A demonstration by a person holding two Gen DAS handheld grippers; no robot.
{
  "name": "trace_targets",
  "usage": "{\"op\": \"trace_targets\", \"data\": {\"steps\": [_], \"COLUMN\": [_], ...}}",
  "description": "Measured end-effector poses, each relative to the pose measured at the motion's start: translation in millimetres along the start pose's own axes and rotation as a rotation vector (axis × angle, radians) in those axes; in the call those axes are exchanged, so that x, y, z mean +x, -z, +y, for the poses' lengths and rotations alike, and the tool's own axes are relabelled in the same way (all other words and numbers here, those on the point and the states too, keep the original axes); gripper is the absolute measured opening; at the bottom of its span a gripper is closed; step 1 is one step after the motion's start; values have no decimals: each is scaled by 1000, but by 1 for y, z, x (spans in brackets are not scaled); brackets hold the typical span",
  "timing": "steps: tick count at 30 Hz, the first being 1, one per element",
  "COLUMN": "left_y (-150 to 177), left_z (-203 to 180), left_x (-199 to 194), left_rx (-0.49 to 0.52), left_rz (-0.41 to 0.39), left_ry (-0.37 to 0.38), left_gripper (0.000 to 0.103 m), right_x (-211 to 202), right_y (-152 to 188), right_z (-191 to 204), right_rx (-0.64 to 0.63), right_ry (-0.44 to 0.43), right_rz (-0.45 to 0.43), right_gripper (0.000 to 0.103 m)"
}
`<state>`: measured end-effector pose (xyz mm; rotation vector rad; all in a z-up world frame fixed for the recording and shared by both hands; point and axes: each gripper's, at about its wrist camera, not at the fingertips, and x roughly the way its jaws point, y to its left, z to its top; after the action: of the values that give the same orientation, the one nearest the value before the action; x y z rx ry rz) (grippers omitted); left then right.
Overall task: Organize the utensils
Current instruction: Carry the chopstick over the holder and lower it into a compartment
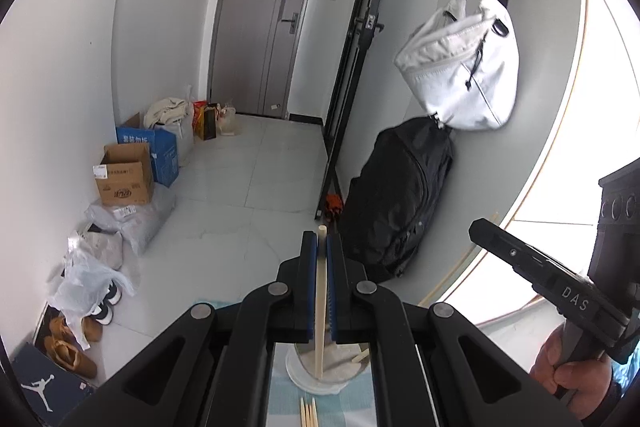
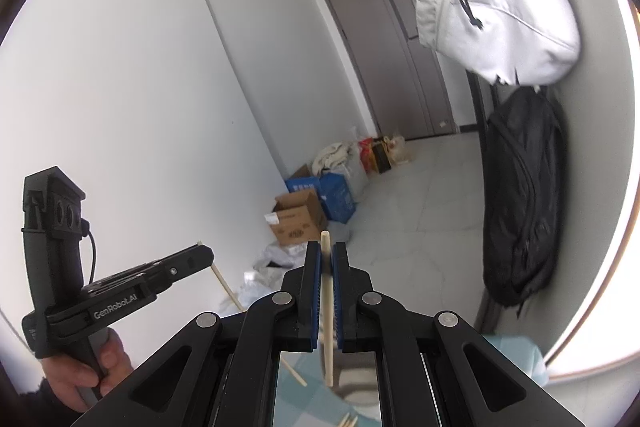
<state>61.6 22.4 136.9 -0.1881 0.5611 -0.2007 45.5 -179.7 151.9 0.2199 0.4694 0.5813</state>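
My left gripper (image 1: 321,239) is shut on a pale chopstick (image 1: 320,299), held upright with its lower end inside a white round holder (image 1: 304,381). My right gripper (image 2: 326,247) is shut on another pale chopstick (image 2: 327,311), also upright, its lower end above the holder (image 2: 352,393). Several loose chopsticks (image 1: 308,411) lie on the blue checked cloth (image 1: 280,399) in front of the holder. The right gripper also shows in the left wrist view (image 1: 480,227), and the left gripper in the right wrist view (image 2: 206,253).
A white bag (image 1: 460,67) and a black backpack (image 1: 400,195) hang on the wall to the right. Cardboard boxes (image 1: 124,175), plastic bags and shoes (image 1: 68,343) line the floor at the left wall. A grey door (image 1: 264,23) stands at the back.
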Motion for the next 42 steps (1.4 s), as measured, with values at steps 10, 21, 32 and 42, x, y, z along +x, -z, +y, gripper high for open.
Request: {"op": "trace_targets", "data": {"steps": [10, 21, 32, 42], "left_y": [-27, -14, 3, 14], "left_z": [1, 19, 19, 32], "left_x": [18, 67, 84, 92], "left_rx": [-15, -109, -102, -134], "left_rz": [-20, 33, 3, 81], "left_ry": [20, 20, -10, 37], "left_gripper": [1, 1, 1, 1], "right_x": [27, 73, 98, 114], "right_y": [-29, -16, 0, 15], "right_z": [-5, -21, -30, -28], "right_rx": [-29, -83, -89, -64], "right_ry": [11, 52, 67, 23], "right_rz": [-15, 73, 139, 208], "right_gripper": [5, 5, 5, 7]}}
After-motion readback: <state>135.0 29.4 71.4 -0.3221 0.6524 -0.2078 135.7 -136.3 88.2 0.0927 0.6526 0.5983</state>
